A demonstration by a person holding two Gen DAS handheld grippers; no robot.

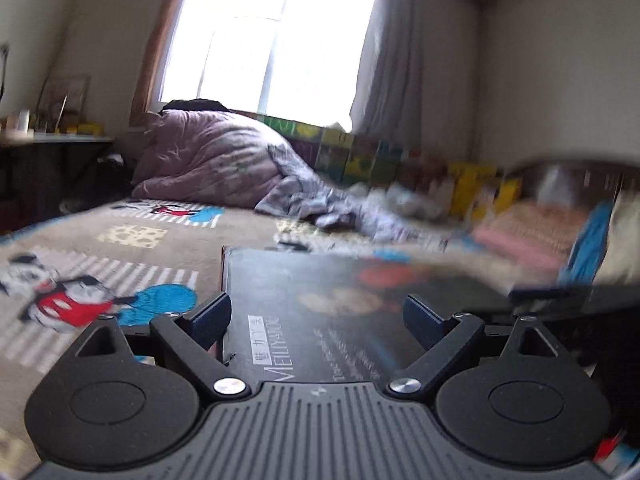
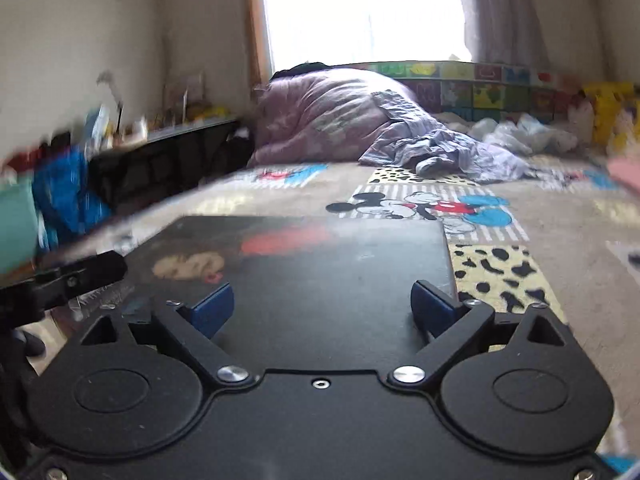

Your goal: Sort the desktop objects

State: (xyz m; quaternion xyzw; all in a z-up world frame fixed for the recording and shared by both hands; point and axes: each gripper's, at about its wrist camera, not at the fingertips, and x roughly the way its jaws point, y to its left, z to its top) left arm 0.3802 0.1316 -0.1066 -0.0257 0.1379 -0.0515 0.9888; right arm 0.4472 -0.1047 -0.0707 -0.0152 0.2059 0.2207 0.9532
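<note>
A flat black box (image 1: 320,312) with white "MEILIYADUO" lettering lies on the Mickey Mouse bedsheet (image 1: 120,248). My left gripper (image 1: 318,318) is open, its blue-padded fingers spread above the box's near edge. In the right wrist view the same black box (image 2: 304,280) lies under my open right gripper (image 2: 322,310), whose fingers (image 2: 212,312) hover over its near part. The left gripper's black finger (image 2: 92,270) shows at that view's left edge. Neither gripper holds anything.
A pink quilt (image 1: 208,160) and crumpled purple cloth (image 1: 320,200) are heaped at the far end of the bed. Coloured foam tiles (image 1: 360,152) line the wall under the window. A cluttered desk (image 1: 52,136) stands at the left; yellow boxes (image 1: 476,188) and blurred items sit at the right.
</note>
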